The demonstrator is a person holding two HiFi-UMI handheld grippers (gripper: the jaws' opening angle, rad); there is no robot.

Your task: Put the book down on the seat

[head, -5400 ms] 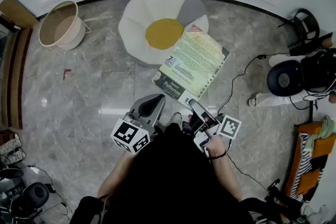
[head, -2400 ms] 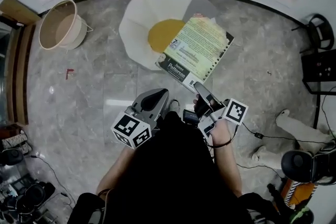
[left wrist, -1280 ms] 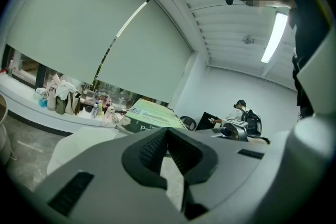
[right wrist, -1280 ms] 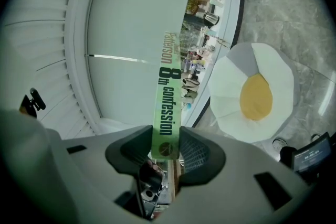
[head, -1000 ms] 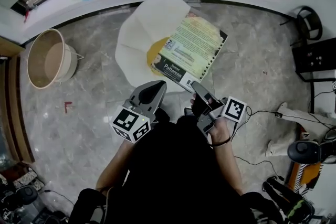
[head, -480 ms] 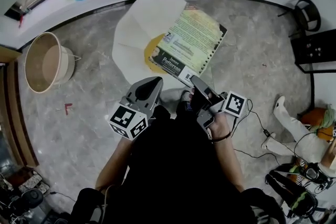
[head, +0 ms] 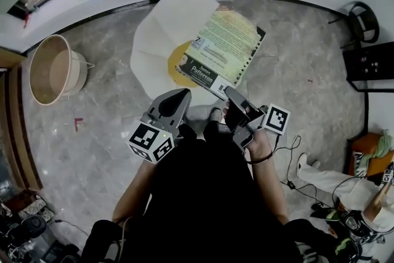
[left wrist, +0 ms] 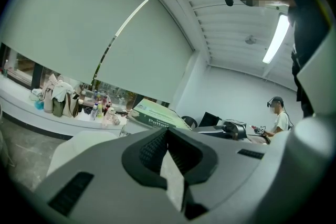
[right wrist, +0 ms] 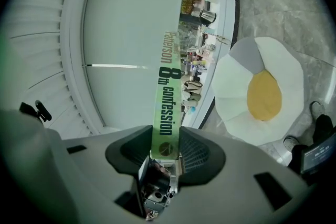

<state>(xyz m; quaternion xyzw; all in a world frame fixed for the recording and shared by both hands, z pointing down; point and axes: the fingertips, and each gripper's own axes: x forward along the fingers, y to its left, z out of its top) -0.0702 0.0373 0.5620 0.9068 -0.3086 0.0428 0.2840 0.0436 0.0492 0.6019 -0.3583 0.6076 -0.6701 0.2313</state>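
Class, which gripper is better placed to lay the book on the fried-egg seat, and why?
Right. The right gripper clamps the book by its spine, holding it partly over the seat; the left gripper is shut and empty.

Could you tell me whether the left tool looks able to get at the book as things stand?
Probably yes: the left tool hangs close beside the book with nothing between them, though its jaws are shut and would have to open. The right tool grips the book's spine end.
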